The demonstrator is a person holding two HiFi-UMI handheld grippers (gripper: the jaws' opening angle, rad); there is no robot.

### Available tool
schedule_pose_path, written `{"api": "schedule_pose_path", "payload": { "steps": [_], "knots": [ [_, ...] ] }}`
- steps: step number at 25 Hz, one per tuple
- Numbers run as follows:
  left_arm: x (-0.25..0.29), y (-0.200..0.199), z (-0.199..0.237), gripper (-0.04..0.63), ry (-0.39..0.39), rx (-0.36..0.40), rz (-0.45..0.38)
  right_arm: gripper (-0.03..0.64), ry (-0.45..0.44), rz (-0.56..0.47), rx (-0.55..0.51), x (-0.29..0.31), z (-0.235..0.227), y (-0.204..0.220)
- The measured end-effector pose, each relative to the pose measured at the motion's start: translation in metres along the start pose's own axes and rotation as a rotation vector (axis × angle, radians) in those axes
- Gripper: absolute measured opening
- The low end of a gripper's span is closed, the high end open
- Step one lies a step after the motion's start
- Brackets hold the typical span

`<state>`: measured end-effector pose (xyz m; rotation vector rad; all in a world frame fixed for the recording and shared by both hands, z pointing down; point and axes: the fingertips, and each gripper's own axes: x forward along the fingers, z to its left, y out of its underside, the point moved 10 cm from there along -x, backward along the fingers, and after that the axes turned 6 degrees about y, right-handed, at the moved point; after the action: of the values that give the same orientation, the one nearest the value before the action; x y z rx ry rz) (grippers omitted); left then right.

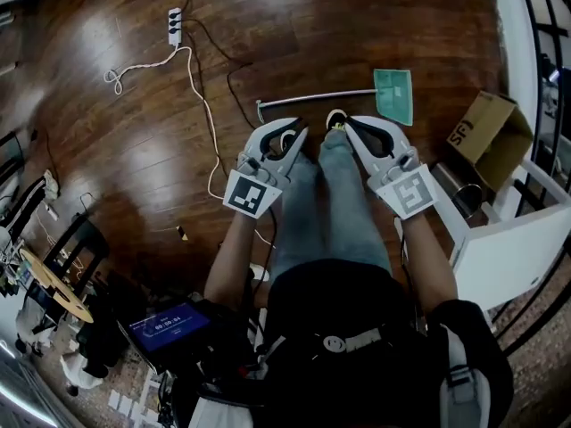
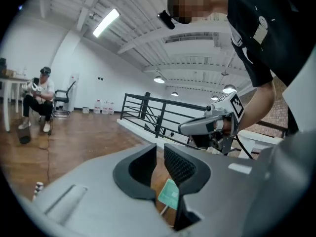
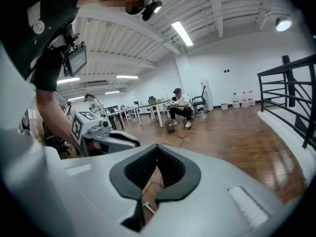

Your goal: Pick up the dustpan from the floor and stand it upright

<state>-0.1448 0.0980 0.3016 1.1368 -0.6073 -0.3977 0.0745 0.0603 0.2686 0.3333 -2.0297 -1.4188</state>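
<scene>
The dustpan lies flat on the wooden floor, its green pan point(image 1: 393, 95) at the right and its long metal handle point(image 1: 312, 97) running left from it. Both grippers hang low in front of my legs, just short of the handle. My left gripper point(image 1: 302, 134) has a narrow gap between its pads with nothing in it; through that gap the green pan point(image 2: 169, 194) shows on the floor. The tips of my right gripper point(image 1: 346, 123) meet with nothing held, and the handle's end point(image 3: 147, 207) shows below them.
A power strip point(image 1: 174, 25) and a white cable point(image 1: 193, 71) lie on the floor at the left. A cardboard box point(image 1: 492, 134) and a white table point(image 1: 507, 245) stand at the right by a black railing point(image 1: 549, 52). A person point(image 2: 39, 98) sits far off.
</scene>
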Motion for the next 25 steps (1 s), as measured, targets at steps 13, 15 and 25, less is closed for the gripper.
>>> {"api": "schedule_pose_path", "payload": {
  "steps": [13, 15, 25],
  "knots": [
    [0.068, 0.265, 0.081, 0.273, 0.131, 0.129, 0.232, 0.002, -0.024, -0.006, -0.033, 0.008, 0.01, 0.113],
    [0.086, 0.32, 0.094, 0.275, 0.131, 0.133, 0.272, 0.002, -0.025, -0.03, -0.056, 0.014, 0.001, 0.143],
    [0.055, 0.532, 0.154, 0.27, -0.177, -0.058, 0.297, 0.002, -0.049, -0.162, -0.082, 0.022, -0.029, 0.25]
  ]
}}
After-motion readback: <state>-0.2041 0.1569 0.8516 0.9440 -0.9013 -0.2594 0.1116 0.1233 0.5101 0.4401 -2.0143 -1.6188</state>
